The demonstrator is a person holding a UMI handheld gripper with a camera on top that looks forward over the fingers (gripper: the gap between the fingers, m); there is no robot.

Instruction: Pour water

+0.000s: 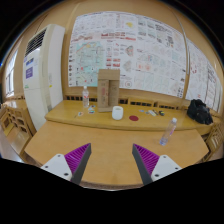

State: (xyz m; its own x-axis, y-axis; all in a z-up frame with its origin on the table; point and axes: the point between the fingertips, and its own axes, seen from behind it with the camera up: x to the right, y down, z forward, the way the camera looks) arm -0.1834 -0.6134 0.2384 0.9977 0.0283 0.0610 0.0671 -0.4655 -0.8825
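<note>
My gripper (112, 160) is open over a wooden table (110, 140), its two purple pads (77, 157) wide apart with only bare tabletop between them. Far beyond the fingers, on a second wooden table (150, 123) along the wall, stands a clear plastic bottle (85, 98) at the left. A white cup (117, 113) sits near the middle of that table. Another clear bottle (169, 130) leans tilted at the right, near the gap between the tables.
A tall cardboard box (108, 88) stands on the far table beside the left bottle. A black bag (200, 112) lies at its right end. Posters cover the wall (130, 45), and a white air conditioner (40, 75) stands at the left. Wooden chairs (12, 125) flank the tables.
</note>
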